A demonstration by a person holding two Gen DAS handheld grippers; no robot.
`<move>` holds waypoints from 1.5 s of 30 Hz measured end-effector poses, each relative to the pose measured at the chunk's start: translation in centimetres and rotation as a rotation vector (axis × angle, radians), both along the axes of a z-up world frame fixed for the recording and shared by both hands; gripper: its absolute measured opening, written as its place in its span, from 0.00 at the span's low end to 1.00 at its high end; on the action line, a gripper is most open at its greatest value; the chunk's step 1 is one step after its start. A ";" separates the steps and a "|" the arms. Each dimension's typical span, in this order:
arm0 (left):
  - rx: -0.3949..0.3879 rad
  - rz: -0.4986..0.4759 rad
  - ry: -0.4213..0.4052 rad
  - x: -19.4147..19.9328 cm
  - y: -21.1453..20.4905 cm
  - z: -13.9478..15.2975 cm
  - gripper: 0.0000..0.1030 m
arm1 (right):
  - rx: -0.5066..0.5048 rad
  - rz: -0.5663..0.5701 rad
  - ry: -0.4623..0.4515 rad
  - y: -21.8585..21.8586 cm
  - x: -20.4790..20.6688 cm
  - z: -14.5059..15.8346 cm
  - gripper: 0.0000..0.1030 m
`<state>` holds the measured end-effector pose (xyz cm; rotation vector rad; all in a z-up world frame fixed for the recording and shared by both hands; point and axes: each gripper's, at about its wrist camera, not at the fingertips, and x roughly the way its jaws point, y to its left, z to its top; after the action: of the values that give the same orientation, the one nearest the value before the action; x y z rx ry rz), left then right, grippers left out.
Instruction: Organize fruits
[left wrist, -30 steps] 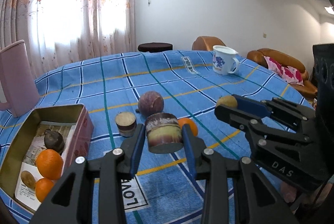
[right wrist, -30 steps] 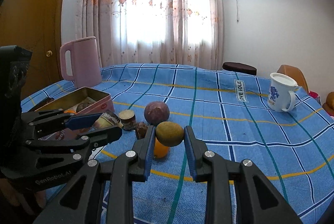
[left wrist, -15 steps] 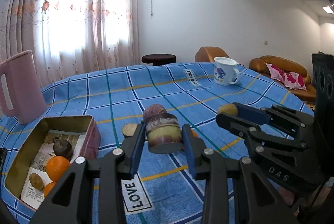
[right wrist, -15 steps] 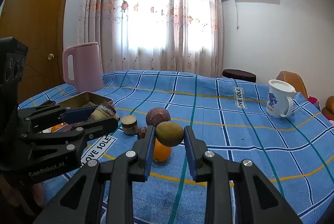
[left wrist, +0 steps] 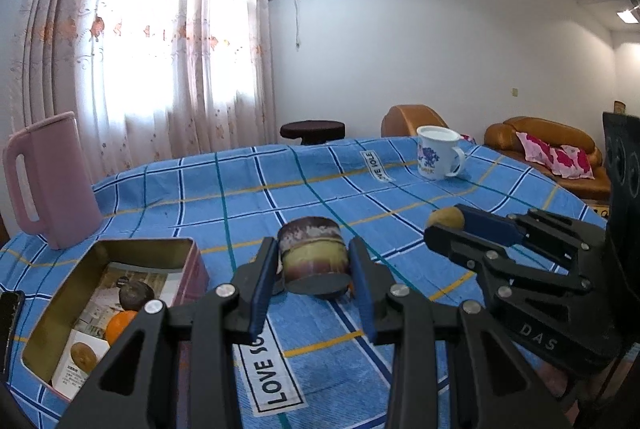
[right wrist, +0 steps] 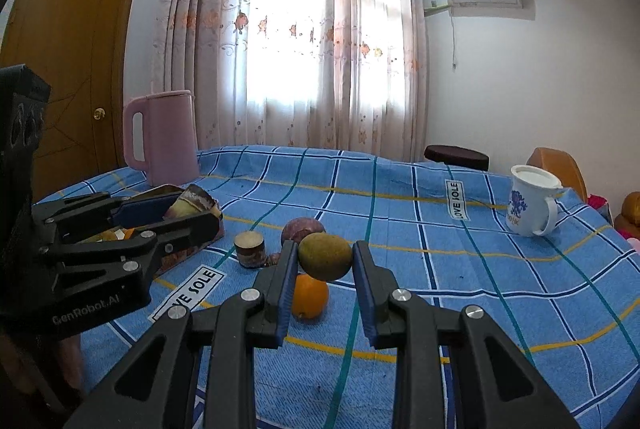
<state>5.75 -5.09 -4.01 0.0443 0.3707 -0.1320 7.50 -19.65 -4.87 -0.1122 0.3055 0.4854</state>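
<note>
My left gripper (left wrist: 314, 257) is shut on a short piece of sugarcane (left wrist: 312, 255), purple-brown outside and yellow in the middle, held above the blue checked cloth. My right gripper (right wrist: 325, 257) is shut on a green-brown kiwi-like fruit (right wrist: 325, 256), also lifted; in the left wrist view it shows at the right as the right gripper (left wrist: 444, 223). On the cloth lie an orange (right wrist: 309, 297), a round purple fruit (right wrist: 302, 229) and a second sugarcane piece (right wrist: 249, 249). The open tin box (left wrist: 60, 317) at the left holds an orange (left wrist: 120, 325), a dark fruit (left wrist: 136, 295) and a brown fruit (left wrist: 82, 357).
A pink jug (left wrist: 52, 181) stands behind the tin box. A white mug (left wrist: 438, 157) with a blue print sits at the far right of the table. Beyond the table are a dark stool (left wrist: 312, 131), brown armchairs (left wrist: 552, 149) and a curtained window.
Both grippers have tilted up a little with their fruit; the table things sit lower in both views and more of the ceiling shows. The grips have not changed.
</note>
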 end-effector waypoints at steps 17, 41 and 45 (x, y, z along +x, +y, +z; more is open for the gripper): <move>0.009 0.073 -0.060 -0.6 2.0 0.9 0.37 | -0.034 0.048 -0.043 2.6 -0.1 1.7 0.29; -0.091 0.224 -0.018 -1.3 11.1 0.7 0.37 | -0.092 0.245 -0.012 12.7 1.0 3.2 0.29; -0.119 0.271 0.006 -1.1 13.8 0.6 0.37 | -0.102 0.290 0.014 15.0 1.2 3.1 0.29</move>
<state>4.63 8.67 -3.44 -0.1241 0.3713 0.1142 8.74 -4.62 -1.79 -0.2548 0.3295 0.7585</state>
